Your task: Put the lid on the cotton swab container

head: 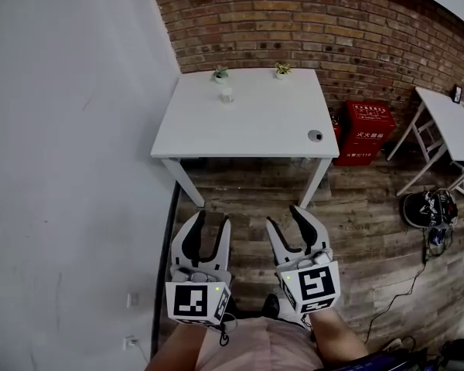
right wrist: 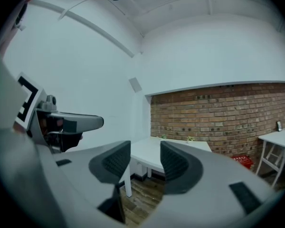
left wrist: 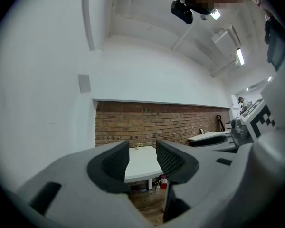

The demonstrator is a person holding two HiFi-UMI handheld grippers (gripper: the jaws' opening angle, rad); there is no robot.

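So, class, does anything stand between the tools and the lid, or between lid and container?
Nothing visible does. Only wooden floor lies between the left tool, the right tool and the table; only bare tabletop between lid and container.

A: What lies between here and the bench (head: 240,130)?
B: Open wooden floor (head: 247,195), right up to its legs.
A: And the top?
B: Mostly bare. A left plant (head: 220,73) and a right plant (head: 282,69) sit at the far edge by the brick wall (head: 294,22). A small white container (head: 226,93) stands just before the left one, and a round lid (head: 315,135) lies near the front right corner.
A: Sides?
B: White wall (head: 77,168) close on the left, red boxes (head: 367,130) on the right
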